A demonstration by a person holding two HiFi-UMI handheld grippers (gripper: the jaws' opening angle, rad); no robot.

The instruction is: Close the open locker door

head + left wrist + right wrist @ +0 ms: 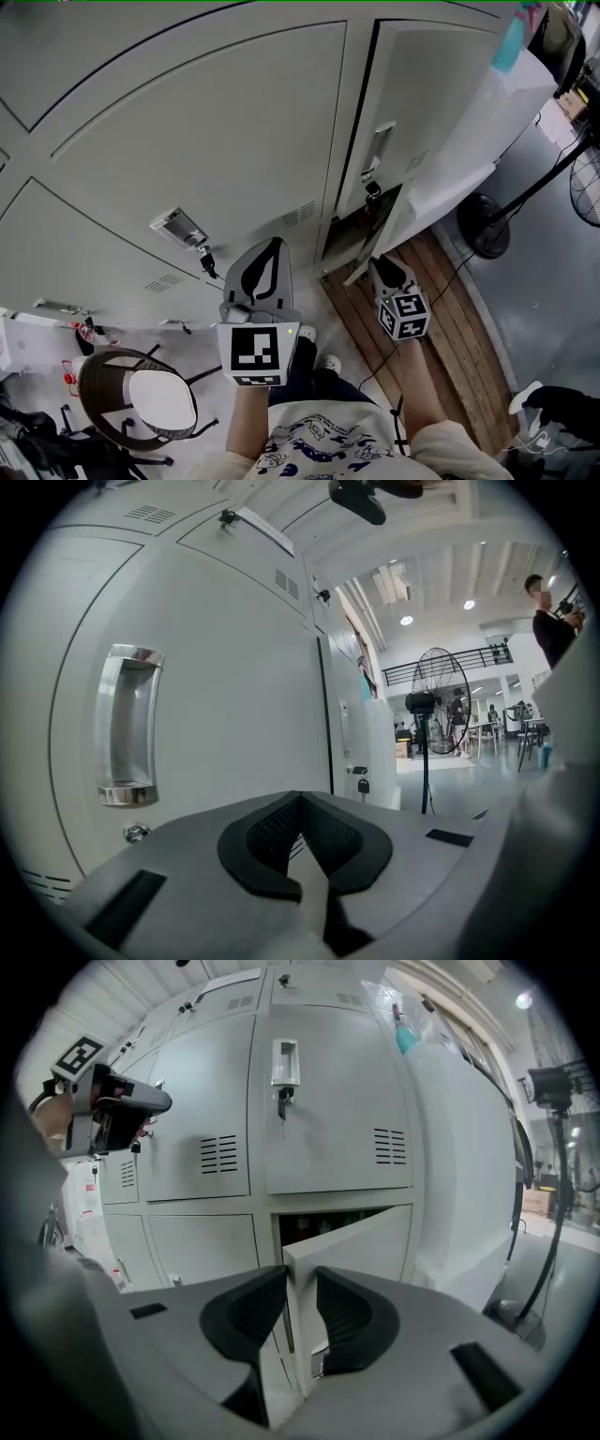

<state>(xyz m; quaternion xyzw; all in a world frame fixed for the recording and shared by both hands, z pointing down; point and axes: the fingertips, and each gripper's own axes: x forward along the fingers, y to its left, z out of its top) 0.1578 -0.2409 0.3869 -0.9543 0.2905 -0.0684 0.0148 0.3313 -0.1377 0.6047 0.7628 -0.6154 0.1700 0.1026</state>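
Fingers [349,1321] of the right gripper [300,1277] are released and stand apart. The free left edge of the open locker door [361,1241] shows in the gap between them. I cannot tell whether either finger touches it. This door sits in the bottom row of a bank of pale grey lockers [328,1119]. It is hinged on its right side and swung partly outward, with a dark interior showing above it. Directly above it is a closed locker door with a recessed handle [284,1063] and a key hanging below the handle.

In the head view, the right gripper reaches toward that opening from just above a strip of wooden slats [441,309] on the floor.

The left gripper [300,797] is clenched with nothing held, its fingers meeting at the tips. It is held up farther left, near a closed locker door with a shiny metal handle [129,726]. A standing fan [441,691] is visible beyond the lockers. A round chair with a white seat [161,398] stands to the person's left.
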